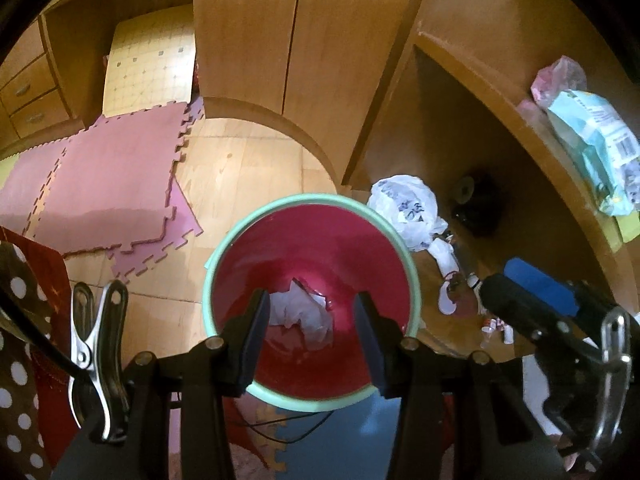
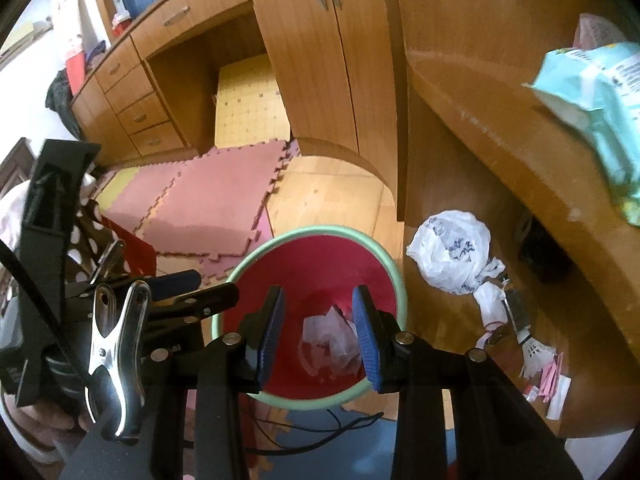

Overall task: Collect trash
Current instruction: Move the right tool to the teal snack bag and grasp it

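A red bin with a pale green rim [image 1: 256, 216] [image 2: 394, 268] stands on the floor below both grippers. Crumpled white paper [image 1: 304, 316] [image 2: 332, 340] lies at its bottom. My left gripper [image 1: 312, 320] is open and empty above the bin's mouth. My right gripper [image 2: 318, 330] is open and empty above the bin too; it shows at the right edge of the left wrist view [image 1: 540, 292]. A knotted white plastic bag [image 1: 404, 208] [image 2: 452, 252] lies on the floor under the desk, right of the bin.
Small scraps and a shuttlecock [image 2: 536, 352] lie on the floor past the bag. A wooden desk [image 2: 500, 132] carries a teal packet [image 1: 592, 148] [image 2: 600, 96]. Pink foam mats [image 1: 112, 176] [image 2: 208, 200] cover the floor at left. A wardrobe [image 1: 288, 40] stands behind the bin.
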`<action>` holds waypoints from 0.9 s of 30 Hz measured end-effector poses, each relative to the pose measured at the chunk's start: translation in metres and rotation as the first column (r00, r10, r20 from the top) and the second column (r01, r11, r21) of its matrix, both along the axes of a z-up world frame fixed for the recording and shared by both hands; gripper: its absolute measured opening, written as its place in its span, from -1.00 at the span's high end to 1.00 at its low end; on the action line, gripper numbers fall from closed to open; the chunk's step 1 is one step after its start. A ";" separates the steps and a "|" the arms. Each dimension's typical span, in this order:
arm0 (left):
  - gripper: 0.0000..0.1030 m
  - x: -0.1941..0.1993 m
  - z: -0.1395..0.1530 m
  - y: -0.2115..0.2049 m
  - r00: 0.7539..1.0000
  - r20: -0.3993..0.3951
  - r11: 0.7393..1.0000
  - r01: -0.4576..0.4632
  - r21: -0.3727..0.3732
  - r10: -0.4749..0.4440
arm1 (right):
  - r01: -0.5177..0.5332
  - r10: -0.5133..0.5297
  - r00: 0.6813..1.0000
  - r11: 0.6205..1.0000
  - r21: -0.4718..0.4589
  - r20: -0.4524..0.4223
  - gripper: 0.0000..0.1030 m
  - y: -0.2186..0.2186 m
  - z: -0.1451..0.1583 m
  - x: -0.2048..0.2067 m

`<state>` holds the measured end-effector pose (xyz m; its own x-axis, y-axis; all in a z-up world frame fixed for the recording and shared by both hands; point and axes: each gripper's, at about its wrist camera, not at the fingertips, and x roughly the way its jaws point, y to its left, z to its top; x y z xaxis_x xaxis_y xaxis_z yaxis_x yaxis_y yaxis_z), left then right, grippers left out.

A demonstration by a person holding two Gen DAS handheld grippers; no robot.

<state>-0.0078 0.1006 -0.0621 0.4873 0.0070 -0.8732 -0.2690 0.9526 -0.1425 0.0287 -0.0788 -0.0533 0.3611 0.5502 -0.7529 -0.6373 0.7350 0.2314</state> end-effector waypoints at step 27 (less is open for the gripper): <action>0.02 0.020 0.086 -0.099 0.967 0.201 0.987 0.163 -0.011 -0.158 | 0.247 -0.280 0.950 0.945 0.212 0.141 0.31 -0.135 0.077 -0.007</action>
